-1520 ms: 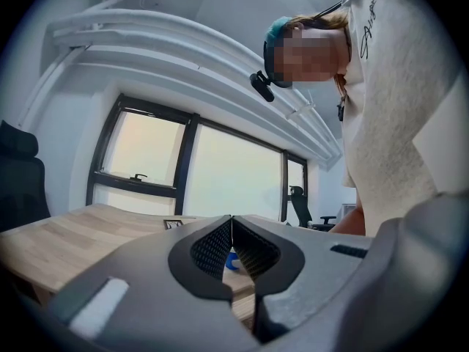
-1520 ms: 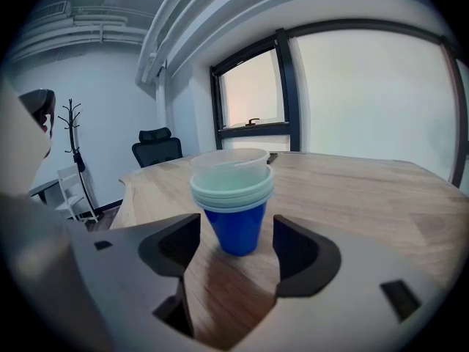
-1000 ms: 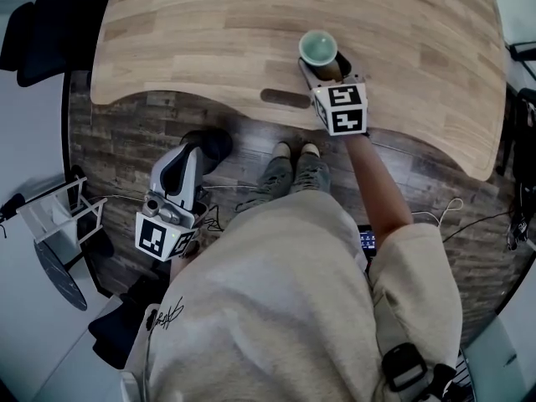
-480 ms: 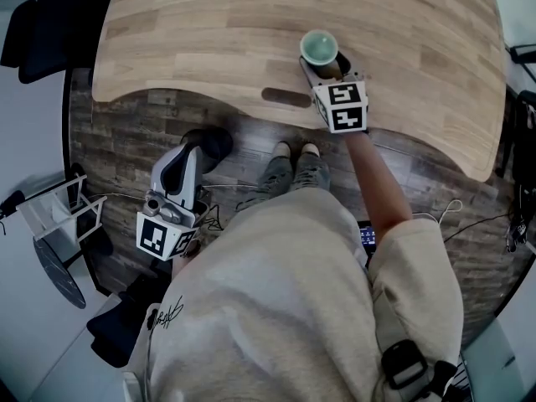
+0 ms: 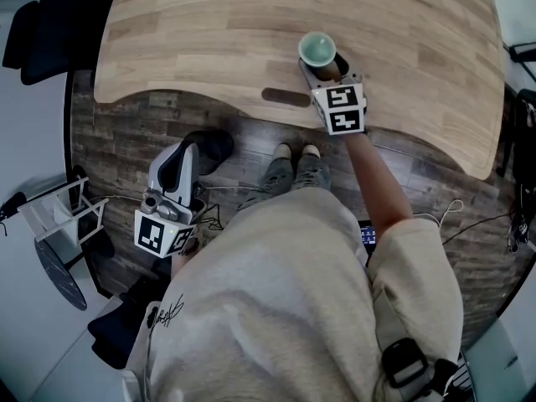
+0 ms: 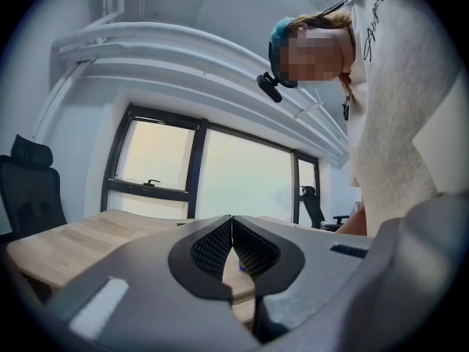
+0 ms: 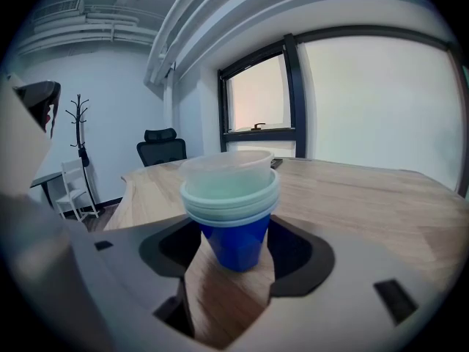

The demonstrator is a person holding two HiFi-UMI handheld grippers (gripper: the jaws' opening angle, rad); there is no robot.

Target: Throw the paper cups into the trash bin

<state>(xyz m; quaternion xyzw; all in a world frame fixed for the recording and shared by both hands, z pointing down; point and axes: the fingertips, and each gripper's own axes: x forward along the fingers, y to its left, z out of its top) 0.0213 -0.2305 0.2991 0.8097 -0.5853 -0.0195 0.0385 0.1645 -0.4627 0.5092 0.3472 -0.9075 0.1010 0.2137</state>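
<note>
The stack of blue paper cups [image 7: 233, 211] stands upright on the wooden table [image 5: 209, 32] near its front edge, between the spread jaws of the right gripper [image 5: 323, 65] (a gap shows on either side). The left gripper [image 6: 231, 226] hangs low over the floor, jaws pressed together on nothing.
</note>
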